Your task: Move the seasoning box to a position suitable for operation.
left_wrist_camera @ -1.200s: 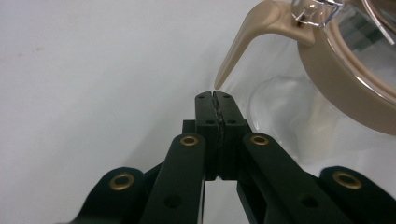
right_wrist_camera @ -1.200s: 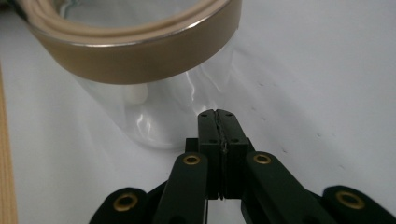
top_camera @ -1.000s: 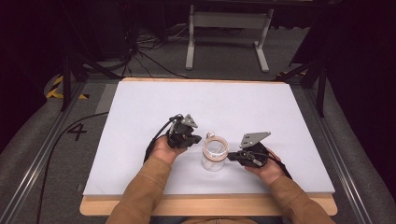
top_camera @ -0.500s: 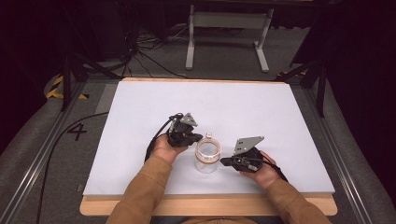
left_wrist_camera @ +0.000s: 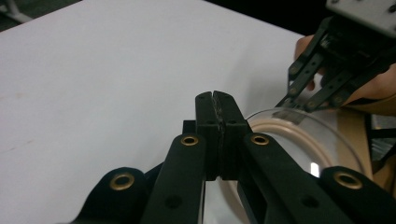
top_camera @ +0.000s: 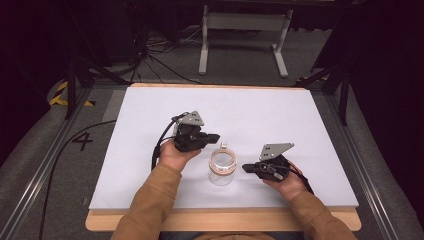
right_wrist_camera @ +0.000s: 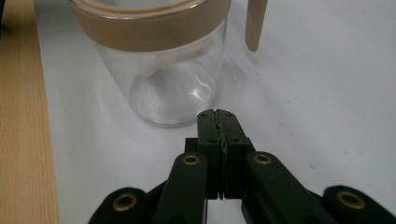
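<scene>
Since a second ago, the right gripper [top_camera: 247,168] has drawn back toward the near edge of the desk and the clear glass jar with a tan band around its rim [top_camera: 221,168] has shifted slightly toward the person, while the left gripper [top_camera: 216,136] has stayed about where it was. On the high view the jar stands upright on the white desk top [top_camera: 280,120], between the two grippers and nearer the person's edge than the far one. The left gripper's tips sit just beyond the jar's far left rim, and the right gripper's tips point at the jar's right side from close by, with a small gap. On the left gripper view the left gripper's fingers [left_wrist_camera: 207,122] are clenched together on nothing, with the jar's rim [left_wrist_camera: 299,133] just beside them and the right gripper [left_wrist_camera: 299,95] at the rim's far side. On the right gripper view the right gripper's fingers [right_wrist_camera: 209,128] are likewise pressed together and empty, just short of the jar's glass base [right_wrist_camera: 168,95]; a tan tab [right_wrist_camera: 254,23] hangs beside the jar's band.
</scene>
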Demonstrator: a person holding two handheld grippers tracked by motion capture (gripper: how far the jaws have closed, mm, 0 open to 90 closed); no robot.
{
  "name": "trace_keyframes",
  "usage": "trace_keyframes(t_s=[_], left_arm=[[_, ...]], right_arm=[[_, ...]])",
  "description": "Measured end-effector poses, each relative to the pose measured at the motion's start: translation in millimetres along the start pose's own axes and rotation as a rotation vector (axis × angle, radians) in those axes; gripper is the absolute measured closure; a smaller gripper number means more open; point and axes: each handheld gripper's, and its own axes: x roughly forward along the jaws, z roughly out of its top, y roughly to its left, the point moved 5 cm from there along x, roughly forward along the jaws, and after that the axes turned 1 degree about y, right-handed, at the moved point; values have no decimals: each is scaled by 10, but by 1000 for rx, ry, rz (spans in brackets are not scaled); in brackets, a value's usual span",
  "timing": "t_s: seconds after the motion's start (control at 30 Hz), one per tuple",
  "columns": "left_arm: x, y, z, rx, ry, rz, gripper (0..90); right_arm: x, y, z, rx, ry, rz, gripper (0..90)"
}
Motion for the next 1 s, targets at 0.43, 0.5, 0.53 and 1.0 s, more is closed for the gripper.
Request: trace_keyframes(t_s=[0.43,0.5,0.53,1.0], left_arm=[[159,22,6,-2,37,-1,899],[163,32,7,-4,35,-8,899],[159,32,4,-8,40,-8,899],[164,40,-3,-7,32,-15,900]], right_arm=[[-42,102,9,-8,-18,22,893],[-48,117,18,-13,-23,25,892],[-52,127,24,-11,-23,29,893],[-83,289,156,-27,-69,71,893]])
